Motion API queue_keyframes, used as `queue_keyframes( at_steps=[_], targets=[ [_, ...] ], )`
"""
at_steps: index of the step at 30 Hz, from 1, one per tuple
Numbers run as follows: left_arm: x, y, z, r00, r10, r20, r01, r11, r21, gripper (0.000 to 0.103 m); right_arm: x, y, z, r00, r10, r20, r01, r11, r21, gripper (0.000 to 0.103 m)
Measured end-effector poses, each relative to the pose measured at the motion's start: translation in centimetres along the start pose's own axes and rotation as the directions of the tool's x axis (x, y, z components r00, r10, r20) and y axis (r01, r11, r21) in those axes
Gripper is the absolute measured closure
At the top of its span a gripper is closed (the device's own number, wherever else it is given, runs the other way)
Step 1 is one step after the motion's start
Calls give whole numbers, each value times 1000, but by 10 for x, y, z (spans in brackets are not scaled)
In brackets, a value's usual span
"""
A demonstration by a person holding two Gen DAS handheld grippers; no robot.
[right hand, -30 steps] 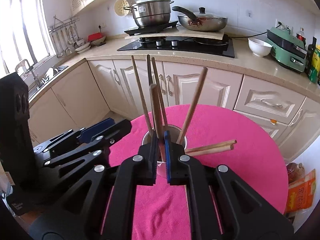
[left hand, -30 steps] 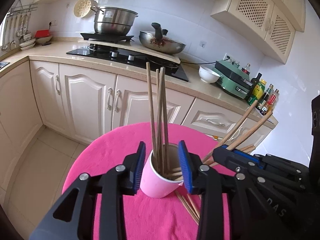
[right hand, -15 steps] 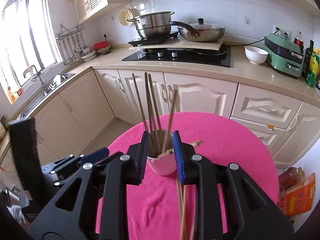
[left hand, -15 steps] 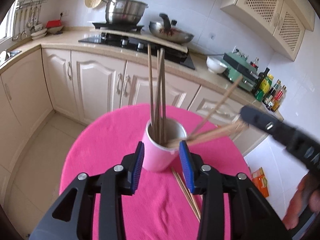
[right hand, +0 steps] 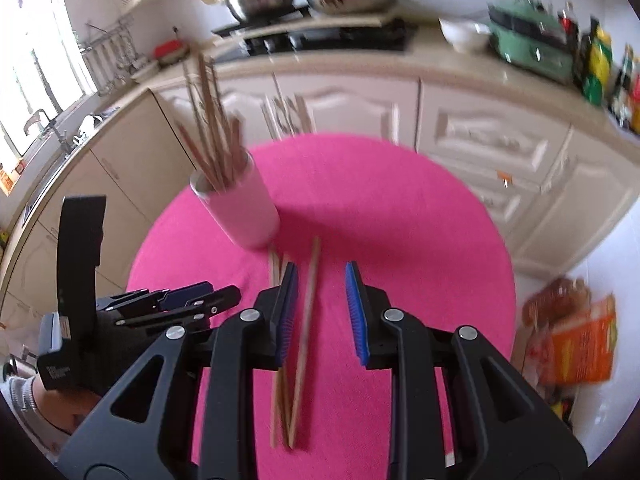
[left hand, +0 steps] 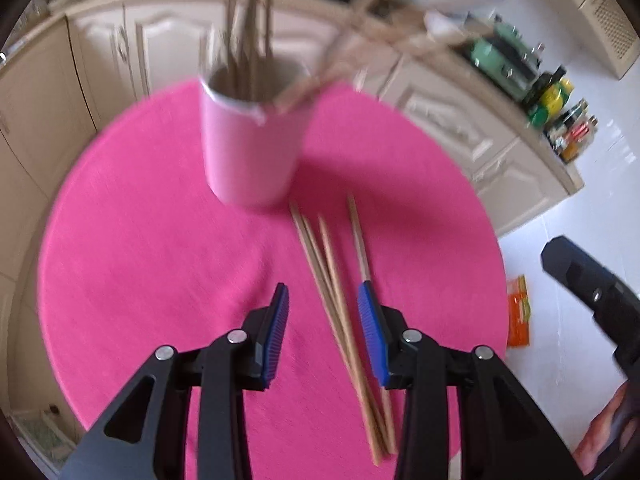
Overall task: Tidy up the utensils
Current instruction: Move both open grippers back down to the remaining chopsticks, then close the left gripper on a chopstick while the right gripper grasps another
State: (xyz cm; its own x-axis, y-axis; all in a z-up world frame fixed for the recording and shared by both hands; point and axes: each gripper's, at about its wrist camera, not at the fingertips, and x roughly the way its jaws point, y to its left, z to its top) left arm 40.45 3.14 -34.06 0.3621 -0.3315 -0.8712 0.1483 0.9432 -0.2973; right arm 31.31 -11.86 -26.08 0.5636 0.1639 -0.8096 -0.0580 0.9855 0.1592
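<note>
A pink cup [left hand: 248, 148] stands on the round pink tablecloth [left hand: 140, 260] with several wooden chopsticks upright in it. Several loose chopsticks [left hand: 332, 276] lie flat on the cloth in front of the cup. My left gripper [left hand: 322, 292] hangs open above them, its blue pads on either side and not touching. In the right wrist view the cup [right hand: 248, 212] is at the upper left and the loose chopsticks [right hand: 306, 312] run under my right gripper [right hand: 321, 272], which is open and holds nothing. Both views are blurred.
Cream kitchen cabinets [right hand: 460, 128] and a counter with a stove, pots, a white bowl [right hand: 464, 34], a green appliance and bottles lie beyond the table. An orange packet [right hand: 580, 352] lies on the floor to the right. The table's round edge is close on all sides.
The right gripper let go of a chopstick into the cup and opened. Both grippers drew back from the cup and tipped down over the loose chopsticks on the cloth.
</note>
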Motion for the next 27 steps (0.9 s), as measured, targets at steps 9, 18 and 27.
queue_keyframes(
  at_steps=[9, 18, 27],
  targets=[
    [49, -22, -20, 984, 69, -164, -64, 997, 38, 67, 23, -28, -34, 993, 13, -119, -8, 999, 44, 78],
    [64, -14, -18, 973, 48, -228, -50, 999, -1, 92, 38, -39, -43, 983, 31, -180, -20, 998, 60, 78],
    [51, 10, -18, 973, -14, -229, 0, 998, -58, 97, 63, -26, -38, 967, 61, -246, -51, 998, 49, 78]
  ],
)
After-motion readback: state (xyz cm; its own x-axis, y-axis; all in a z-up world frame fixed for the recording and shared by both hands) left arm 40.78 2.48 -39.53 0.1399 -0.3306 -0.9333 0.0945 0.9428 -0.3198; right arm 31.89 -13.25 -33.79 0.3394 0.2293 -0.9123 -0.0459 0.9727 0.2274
